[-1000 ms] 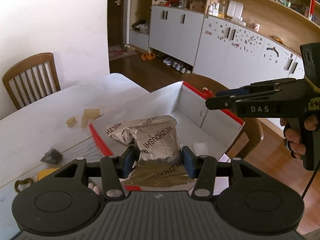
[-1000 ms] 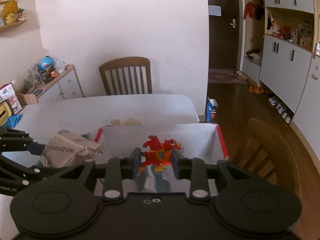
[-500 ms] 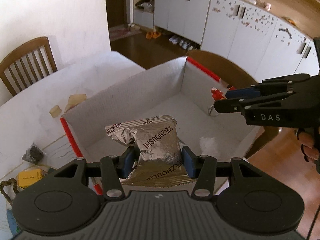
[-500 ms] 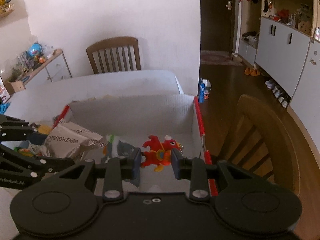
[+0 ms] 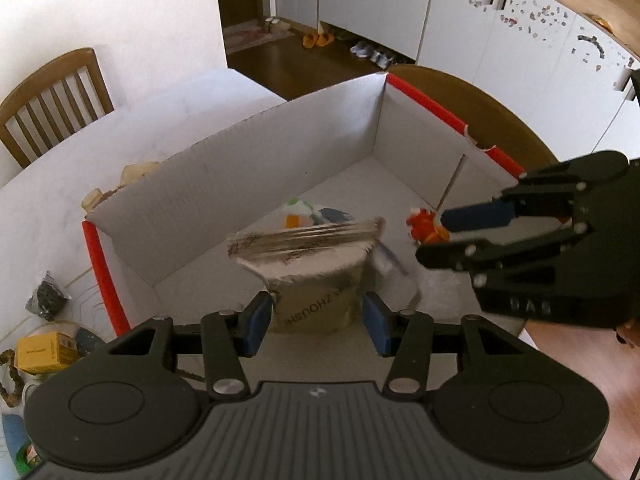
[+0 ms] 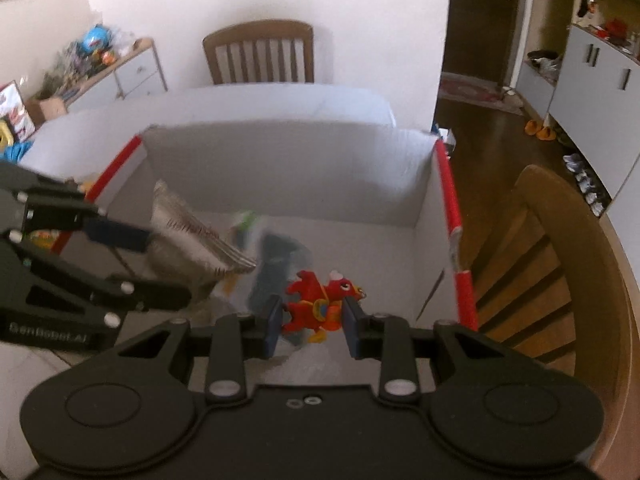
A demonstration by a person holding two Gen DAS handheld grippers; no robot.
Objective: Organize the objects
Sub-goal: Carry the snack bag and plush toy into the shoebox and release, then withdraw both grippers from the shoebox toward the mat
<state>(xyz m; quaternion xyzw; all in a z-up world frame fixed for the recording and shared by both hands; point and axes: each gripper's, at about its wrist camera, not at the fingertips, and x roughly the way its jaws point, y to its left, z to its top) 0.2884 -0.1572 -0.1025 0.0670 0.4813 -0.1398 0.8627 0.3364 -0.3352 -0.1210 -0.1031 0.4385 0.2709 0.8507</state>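
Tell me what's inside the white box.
Inside the white box: a small packet on the floor, plus the silver pouch and red toy held in the grippers. The floor beneath the pouch is hidden.

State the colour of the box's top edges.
Red, on the box's top edges; clearest in the left wrist view.

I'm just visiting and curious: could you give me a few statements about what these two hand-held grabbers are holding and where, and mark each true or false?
1. The left gripper holds a silver foil bag. True.
2. The right gripper is empty. False: its fingers clamp a red toy.
3. Both grippers are over the white box. True.
4. The box has blue edges. False: red.
5. A yellow carton sits inside the box. False: outside, on the table.
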